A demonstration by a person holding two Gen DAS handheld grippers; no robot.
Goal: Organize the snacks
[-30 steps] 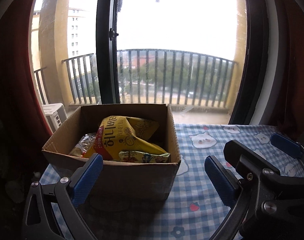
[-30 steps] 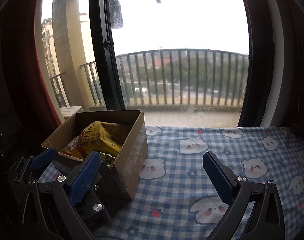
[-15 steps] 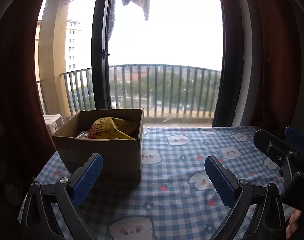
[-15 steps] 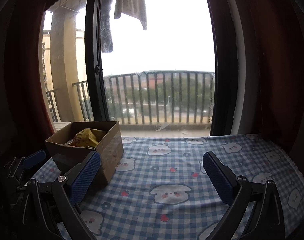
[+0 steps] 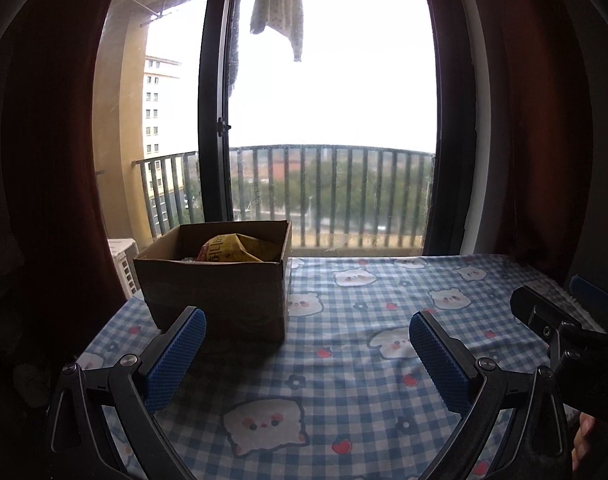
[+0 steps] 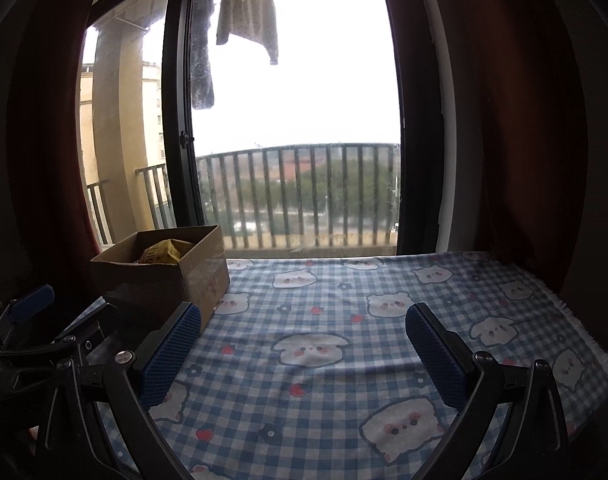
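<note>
A brown cardboard box (image 5: 216, 292) (image 6: 164, 276) stands at the far left of the table, holding a yellow snack bag (image 5: 234, 248) (image 6: 164, 251) that pokes above its rim. My left gripper (image 5: 304, 356) is open and empty, held back from the box on its near side. My right gripper (image 6: 304, 350) is open and empty too, over the checked cloth to the right of the box. Each gripper shows at the edge of the other's view: the right gripper (image 5: 576, 324) and the left gripper (image 6: 36, 320).
A blue checked tablecloth (image 5: 364, 360) (image 6: 344, 320) with bear prints covers the table. Behind it are a tall window (image 5: 328, 120), a balcony railing (image 6: 296, 188) and dark red curtains (image 5: 544, 120) on both sides. A garment (image 6: 248, 12) hangs outside.
Both grippers have pulled back and away from the box, which now looks smaller and farther off. Both stay open and empty. The box and snack bag have not moved.
</note>
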